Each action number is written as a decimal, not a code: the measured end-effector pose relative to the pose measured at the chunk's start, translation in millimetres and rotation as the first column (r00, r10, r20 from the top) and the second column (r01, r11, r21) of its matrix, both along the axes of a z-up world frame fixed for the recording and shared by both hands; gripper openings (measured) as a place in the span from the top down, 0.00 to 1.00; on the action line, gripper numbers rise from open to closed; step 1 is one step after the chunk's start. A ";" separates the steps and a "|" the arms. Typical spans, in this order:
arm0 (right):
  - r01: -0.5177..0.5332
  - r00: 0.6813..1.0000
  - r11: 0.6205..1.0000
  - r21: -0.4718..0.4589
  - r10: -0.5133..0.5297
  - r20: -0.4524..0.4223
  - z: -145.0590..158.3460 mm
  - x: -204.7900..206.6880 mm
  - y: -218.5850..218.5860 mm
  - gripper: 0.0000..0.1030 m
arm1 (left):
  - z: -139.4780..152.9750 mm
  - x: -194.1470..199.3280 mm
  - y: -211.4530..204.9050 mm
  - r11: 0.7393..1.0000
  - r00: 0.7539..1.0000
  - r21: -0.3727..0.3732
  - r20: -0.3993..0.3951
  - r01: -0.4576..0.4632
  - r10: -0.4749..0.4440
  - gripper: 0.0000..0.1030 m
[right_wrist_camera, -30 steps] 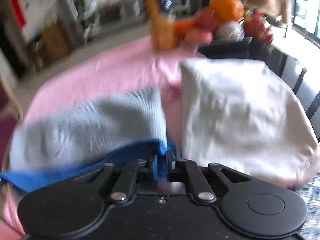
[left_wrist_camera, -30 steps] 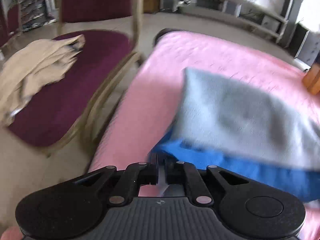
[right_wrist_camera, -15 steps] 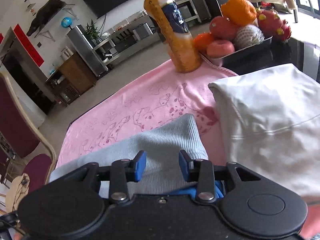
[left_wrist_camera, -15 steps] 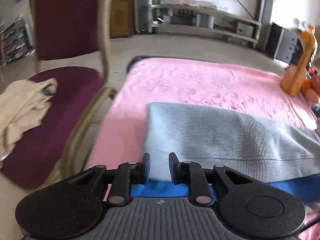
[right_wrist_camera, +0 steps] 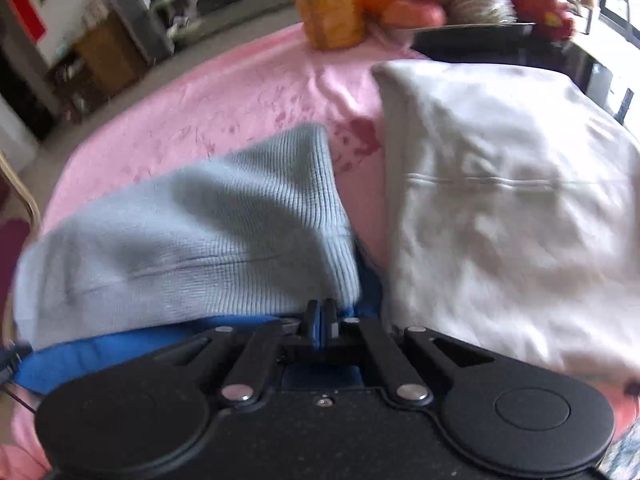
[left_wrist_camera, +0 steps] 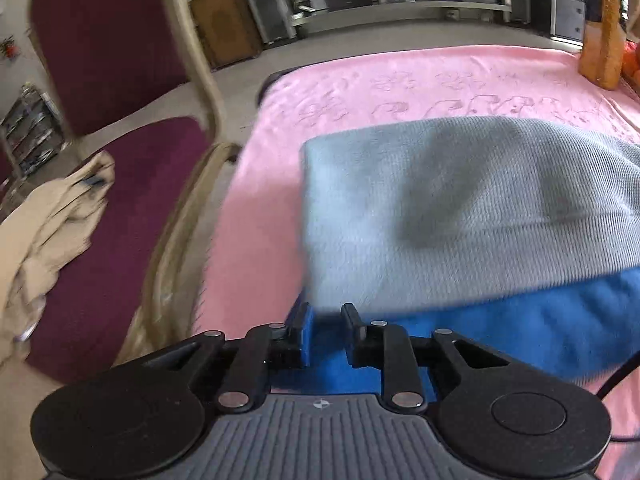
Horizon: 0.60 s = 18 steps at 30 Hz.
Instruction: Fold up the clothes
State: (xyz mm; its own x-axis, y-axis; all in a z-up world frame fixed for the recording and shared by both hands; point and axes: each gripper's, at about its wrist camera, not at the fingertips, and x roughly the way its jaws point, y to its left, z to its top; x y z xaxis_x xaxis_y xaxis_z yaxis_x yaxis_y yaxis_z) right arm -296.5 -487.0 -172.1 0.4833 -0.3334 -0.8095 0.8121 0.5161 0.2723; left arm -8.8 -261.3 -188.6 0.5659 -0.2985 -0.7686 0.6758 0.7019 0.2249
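A folded grey ribbed knit garment [left_wrist_camera: 460,208] lies on a blue garment [left_wrist_camera: 520,328], both on the pink cloth [left_wrist_camera: 400,80]. My left gripper [left_wrist_camera: 325,320] is open, its fingers straddling the blue layer's left front corner. In the right wrist view the grey knit [right_wrist_camera: 200,232] lies over the blue garment [right_wrist_camera: 100,352]. My right gripper [right_wrist_camera: 320,316] is shut on the blue fabric edge at the right front corner.
A folded white garment [right_wrist_camera: 500,208] lies right of the grey one. An orange bottle [right_wrist_camera: 328,8] and a black fruit tray [right_wrist_camera: 472,36] stand at the back. A maroon chair [left_wrist_camera: 132,220] with beige clothes [left_wrist_camera: 44,236] stands left of the table.
Half a second ago both grippers were open. My right gripper has now shut on the blue edge. My left gripper has stayed open and moved in over the blue corner.
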 end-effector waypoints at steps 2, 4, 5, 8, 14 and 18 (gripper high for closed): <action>0.054 0.991 0.997 -0.048 -0.048 0.124 16.3 -24.7 9.1 0.69 | 9.1 -8.8 16.6 0.998 1.000 -0.055 -0.014 0.003 -0.004 0.76; 0.102 0.974 0.994 -0.043 -0.091 0.206 23.2 -42.2 10.6 0.62 | 14.1 -16.5 25.8 0.995 0.999 -0.103 -0.038 0.008 -0.012 0.70; 0.121 0.969 0.993 -0.009 -0.116 0.217 21.5 -47.0 7.9 0.62 | 16.5 -20.4 30.4 0.992 0.999 -0.127 -0.050 0.010 -0.017 0.69; 0.142 0.969 0.983 0.112 -0.162 0.188 8.0 -47.1 -2.7 0.63 | 10.1 -26.8 21.1 0.992 0.998 -0.119 -0.052 0.033 -0.039 0.68; 0.166 0.962 0.980 0.105 -0.185 0.199 0.9 -41.1 -8.5 0.74 | 0.0 -31.4 11.4 0.995 0.996 -0.094 -0.072 0.042 -0.049 0.67; 0.142 0.980 0.987 0.079 -0.152 0.129 -9.7 -22.6 -13.6 0.75 | -1.9 -30.5 11.4 0.995 0.995 -0.093 -0.086 0.031 -0.039 0.67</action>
State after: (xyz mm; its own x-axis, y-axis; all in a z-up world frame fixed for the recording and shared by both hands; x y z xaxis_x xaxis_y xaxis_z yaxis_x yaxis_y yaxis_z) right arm -319.1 -500.6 -181.8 0.5390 -0.3547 -0.7640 0.8313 0.3702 0.4146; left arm -39.2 -249.9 -190.4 0.4850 -0.3888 -0.7833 0.7149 0.6922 0.0991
